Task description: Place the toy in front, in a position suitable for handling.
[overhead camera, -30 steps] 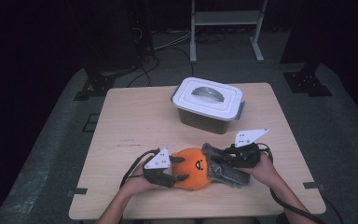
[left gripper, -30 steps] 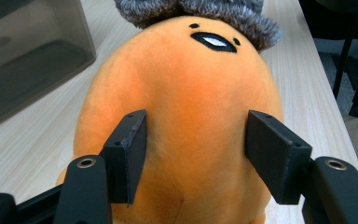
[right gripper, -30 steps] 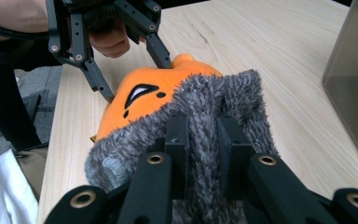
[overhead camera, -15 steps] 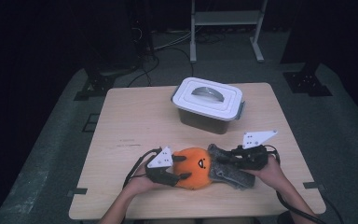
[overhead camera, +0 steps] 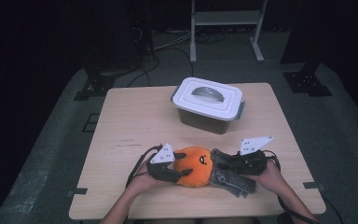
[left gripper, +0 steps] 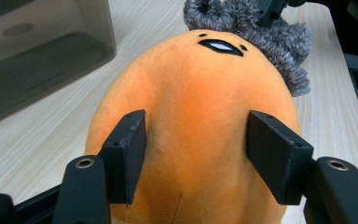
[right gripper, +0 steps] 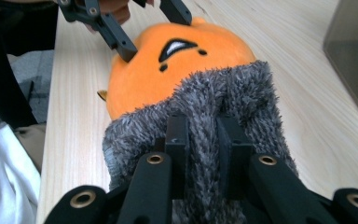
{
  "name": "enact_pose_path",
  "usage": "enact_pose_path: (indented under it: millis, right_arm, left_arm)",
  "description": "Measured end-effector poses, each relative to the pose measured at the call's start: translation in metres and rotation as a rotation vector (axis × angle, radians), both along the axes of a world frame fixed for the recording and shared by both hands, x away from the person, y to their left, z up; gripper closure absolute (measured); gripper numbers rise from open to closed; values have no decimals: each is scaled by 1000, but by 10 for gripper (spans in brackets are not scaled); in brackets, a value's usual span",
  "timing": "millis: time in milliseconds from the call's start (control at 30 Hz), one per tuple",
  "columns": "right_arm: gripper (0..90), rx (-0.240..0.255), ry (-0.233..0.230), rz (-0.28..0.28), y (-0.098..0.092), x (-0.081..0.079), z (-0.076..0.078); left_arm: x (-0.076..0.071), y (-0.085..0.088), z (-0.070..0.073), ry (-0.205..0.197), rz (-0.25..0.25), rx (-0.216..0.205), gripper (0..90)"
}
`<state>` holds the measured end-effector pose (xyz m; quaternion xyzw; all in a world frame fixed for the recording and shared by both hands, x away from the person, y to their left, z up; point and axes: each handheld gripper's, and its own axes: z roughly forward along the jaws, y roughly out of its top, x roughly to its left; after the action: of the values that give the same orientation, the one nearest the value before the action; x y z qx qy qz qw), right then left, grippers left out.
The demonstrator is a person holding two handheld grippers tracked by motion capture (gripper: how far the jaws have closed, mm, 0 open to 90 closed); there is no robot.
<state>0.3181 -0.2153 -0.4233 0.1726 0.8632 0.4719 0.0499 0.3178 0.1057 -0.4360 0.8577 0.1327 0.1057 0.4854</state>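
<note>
An orange plush toy (overhead camera: 196, 164) with a small black face lies near the table's front edge. A grey fuzzy cloth (overhead camera: 230, 179) covers its right end. My left gripper (overhead camera: 179, 164) reaches in from the left. In the left gripper view its pads (left gripper: 127, 149) press into the plush toy (left gripper: 196, 93) on both sides. My right gripper (overhead camera: 221, 164) comes from the right. In the right gripper view it (right gripper: 203, 140) is shut on a fold of the grey fuzzy cloth (right gripper: 223, 93), and the plush toy (right gripper: 168, 70) and the left gripper (right gripper: 154, 28) lie beyond.
A dark translucent container (overhead camera: 209, 105) with a white handled lid stands at the back middle of the wooden table (overhead camera: 135, 116). Its wall (left gripper: 37, 51) is close behind the plush in the left gripper view. A white shelf frame (overhead camera: 226, 28) stands on the floor behind.
</note>
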Motion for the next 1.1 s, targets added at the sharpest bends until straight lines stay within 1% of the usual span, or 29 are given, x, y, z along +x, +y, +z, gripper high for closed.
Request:
enact_pose_path:
  millis: [67, 133, 167, 233, 333, 367, 400, 433, 500, 533, 567, 600, 667, 700, 733, 800, 867, 900, 967, 1033, 1100]
  right_arm:
    - [759, -3, -22, 3, 1, -2, 6]
    - [760, 23, -39, 17, 5, -4, 14]
    - [760, 28, -49, 26, 8, -4, 17]
    - [760, 20, -59, 40, 15, -3, 20]
    - [760, -14, -52, 50, 22, -1, 15]
    - [760, -10, -44, 47, 21, -1, 12]
    - [760, -6, -40, 43, 19, 0, 10]
    - [760, -7, -34, 37, 16, 0, 8]
    - [760, -6, -22, 26, 9, -1, 5]
    - [760, -15, -14, 22, 7, -1, 5]
    - [760, -26, -18, 22, 5, -2, 6]
    - [760, -28, -20, 22, 4, -3, 9]
    - [760, -24, -37, 23, 5, -2, 16]
    - [760, -22, -44, 24, 6, -1, 20]
    - [760, -15, -53, 27, 8, 2, 25]
    - [760, -10, -63, 31, 14, 8, 31]
    - [760, -13, -54, 33, 19, 14, 33]
    - [760, -21, -49, 41, 22, 16, 31]
    - [759, -41, -35, 56, 27, 16, 26]
    - [760, -36, -24, 60, 27, 14, 22]
    - [760, -31, -24, 62, 23, 10, 19]
  left_arm:
    - [0, -2, 1, -3, 2, 2, 378]
    - [0, -4, 1, -7, 7, -2, 376]
    - [0, -6, 2, -12, 7, -1, 375]
    - [-1, -7, 3, -27, 6, 3, 369]
    - [-3, -5, 9, -43, 13, 9, 325]
    - [-3, -4, 10, -39, 25, 14, 273]
    - [-2, -3, 11, -37, 32, 17, 240]
    - [-2, -1, 11, -35, 35, 11, 234]
    - [-1, 0, 9, -12, 37, 4, 241]
    - [0, -1, 8, -15, 32, 13, 248]
    - [-1, -3, 7, -18, 23, 13, 270]
    - [-2, -4, 7, -25, 15, 23, 284]
    - [-4, -6, 7, -36, -3, 25, 298]
    - [-6, -8, 7, -48, -20, 28, 304]
    - [-7, -9, 7, -62, -35, 32, 310]
    - [-9, -10, 7, -66, -48, 33, 312]
    - [-11, -9, 7, -72, -55, 35, 310]
    - [-11, -8, 7, -70, -57, 33, 308]
    - [-10, -5, 10, -67, -54, 17, 280]
    - [-9, -1, 13, -61, -36, -6, 251]
    - [-7, 1, 16, -59, -12, -22, 221]
